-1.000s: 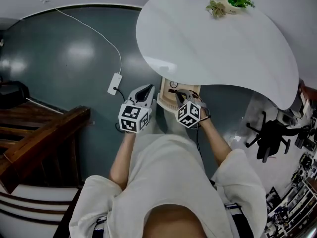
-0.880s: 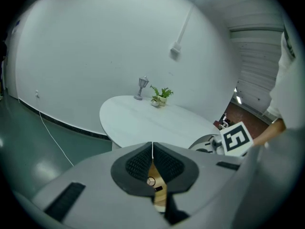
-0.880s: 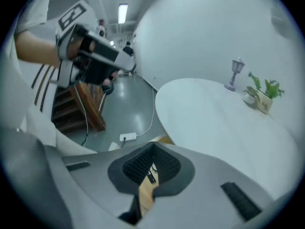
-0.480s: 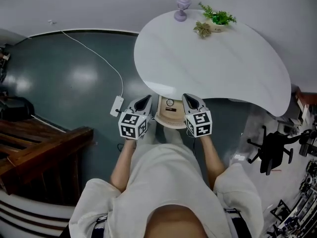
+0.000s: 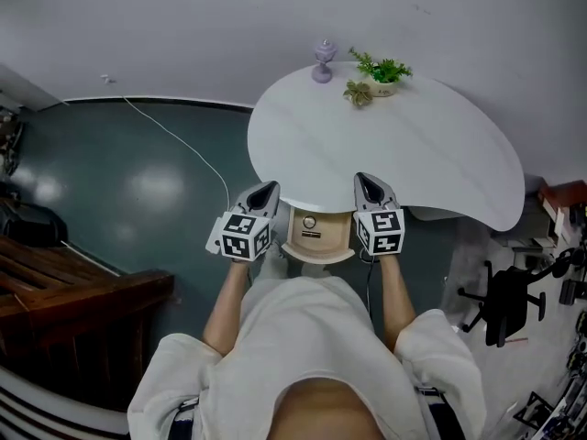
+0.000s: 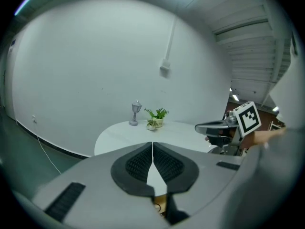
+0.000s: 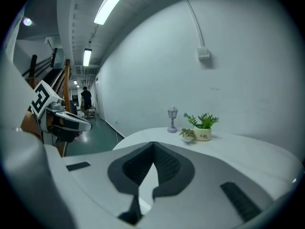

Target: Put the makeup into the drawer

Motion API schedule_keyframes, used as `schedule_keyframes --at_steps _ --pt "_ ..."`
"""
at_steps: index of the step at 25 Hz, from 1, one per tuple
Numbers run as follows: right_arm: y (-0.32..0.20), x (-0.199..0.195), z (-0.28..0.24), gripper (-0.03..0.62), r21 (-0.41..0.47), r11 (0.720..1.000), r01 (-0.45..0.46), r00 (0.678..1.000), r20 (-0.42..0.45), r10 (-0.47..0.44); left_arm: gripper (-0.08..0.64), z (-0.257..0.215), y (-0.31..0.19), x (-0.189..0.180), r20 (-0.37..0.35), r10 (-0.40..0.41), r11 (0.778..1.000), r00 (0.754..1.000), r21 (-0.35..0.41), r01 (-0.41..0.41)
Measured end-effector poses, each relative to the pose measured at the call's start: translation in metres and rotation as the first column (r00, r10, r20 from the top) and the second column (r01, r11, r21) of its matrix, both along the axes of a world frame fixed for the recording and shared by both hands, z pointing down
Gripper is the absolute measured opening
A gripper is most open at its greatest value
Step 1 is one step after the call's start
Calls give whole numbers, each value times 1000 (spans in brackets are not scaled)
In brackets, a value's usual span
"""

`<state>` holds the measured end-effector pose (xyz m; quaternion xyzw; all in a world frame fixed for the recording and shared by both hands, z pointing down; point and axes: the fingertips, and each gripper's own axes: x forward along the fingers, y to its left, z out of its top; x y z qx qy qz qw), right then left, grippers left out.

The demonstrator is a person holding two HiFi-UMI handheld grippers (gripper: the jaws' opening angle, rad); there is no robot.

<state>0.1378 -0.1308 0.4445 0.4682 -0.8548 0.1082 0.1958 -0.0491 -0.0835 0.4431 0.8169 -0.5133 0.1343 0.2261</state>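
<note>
The left gripper point(image 5: 264, 191) and right gripper point(image 5: 369, 183), both closed and empty, hung at the table's point(image 5: 413, 154) near edge, flanking the open drawer point(image 5: 317, 249). The makeup point(image 5: 309, 222) lay inside it. A lamp point(image 5: 323, 60) and plants point(image 5: 378, 73) stood at the far edge, well apart. Open floor point(image 5: 138, 181) lay left.

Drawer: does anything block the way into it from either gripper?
Nothing visible does. The drawer stands open between the left gripper and right gripper, both shut and empty; only the table edge overhangs its back.
</note>
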Motion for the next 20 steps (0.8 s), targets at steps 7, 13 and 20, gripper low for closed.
schedule_keyframes --at_steps 7,13,20 --pt "-13 10 -48 -3 105 994 -19 1000 18 17 14 -38 -15 3 18 -3 996 1000 89 1" --pt "-11 16 -63 -3 141 989 -35 999 41 29 14 -51 -18 10 29 4 992 1000 128 -7" --pt "-7 19 -60 -3 131 991 -40 998 60 32 14 -53 -17 11 34 0 992 999 129 -4"
